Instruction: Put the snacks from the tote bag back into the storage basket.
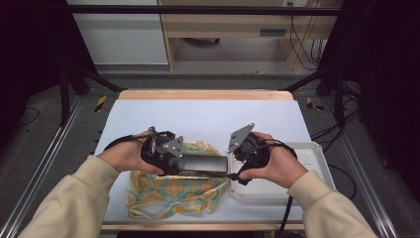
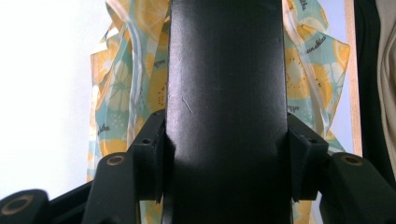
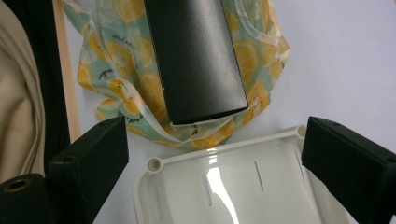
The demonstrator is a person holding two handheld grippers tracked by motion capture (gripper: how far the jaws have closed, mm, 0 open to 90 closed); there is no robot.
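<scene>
1. High view: black box (image 1: pixel 198 165) held level above the lemon-print bag (image 1: pixel 171 191), long axis across the table (image 1: pixel 208 116); far end just short of the white tray (image 1: pixel 317 148).
2. Same view: left gripper (image 1: pixel 166 157) at the box's left end, left hand (image 1: pixel 126 156) wrapped round the gripper body, beige sleeve (image 1: pixel 64 203) coming in from the lower left.
3. Left gripper view: both pads pressed flat against the box's long sides, jaws about half apart, clamped on the box. Box runs straight up the middle, bag with zip edge visible on either side behind it.
4. Right gripper view, not readable from above: jaws of the right gripper (image 3: pixel 215 154) spread wide, nothing between the pads. Box end (image 3: pixel 205 114) lies ahead of the gap, apart from both pads.
5. Right gripper view again: slotted tray floor (image 3: pixel 233 186) directly below the jaws, tray corner just beside the bag's edge (image 3: pixel 187 140). Box end overhangs the bag mouth, near the tray rim.
6. Pose, high view: right hand (image 1: pixel 270 166) over the tray's left part, gripper angled inward toward the box, grey plate tilted up. Both forearms low, wrists level, hands near each other with the box between.
7. Bag flat on the table's near left, partly under the box.
</scene>
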